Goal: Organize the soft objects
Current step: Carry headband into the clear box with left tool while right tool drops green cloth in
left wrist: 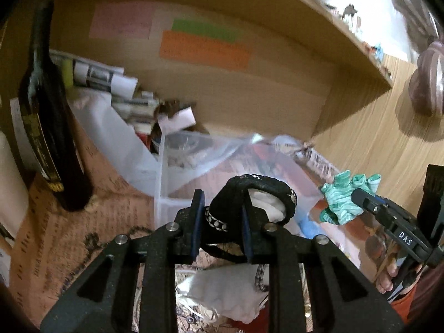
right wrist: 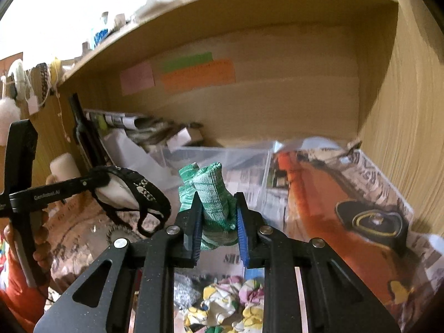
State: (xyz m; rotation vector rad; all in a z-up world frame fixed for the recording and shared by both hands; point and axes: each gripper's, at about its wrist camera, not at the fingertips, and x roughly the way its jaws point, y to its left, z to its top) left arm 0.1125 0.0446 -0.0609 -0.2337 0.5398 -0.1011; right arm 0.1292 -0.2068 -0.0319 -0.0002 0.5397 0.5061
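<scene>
My left gripper (left wrist: 222,208) is shut on a black padded item with a white lining and patterned trim (left wrist: 260,194), held above the clear plastic bin. It also shows in the right wrist view (right wrist: 130,194). My right gripper (right wrist: 217,216) is shut on a bundle of green-and-white knit socks (right wrist: 208,194), held in the air in front of the bin; the socks show in the left wrist view too (left wrist: 344,197). The clear plastic bin (left wrist: 166,183) sits on the newspaper-lined shelf.
A dark bottle (left wrist: 47,127) stands at the left. Papers and small boxes (left wrist: 116,83) are piled at the back left. Wooden shelf walls (right wrist: 402,125) enclose the space. Floral cloth (right wrist: 230,305) and white cloth (left wrist: 227,291) lie below.
</scene>
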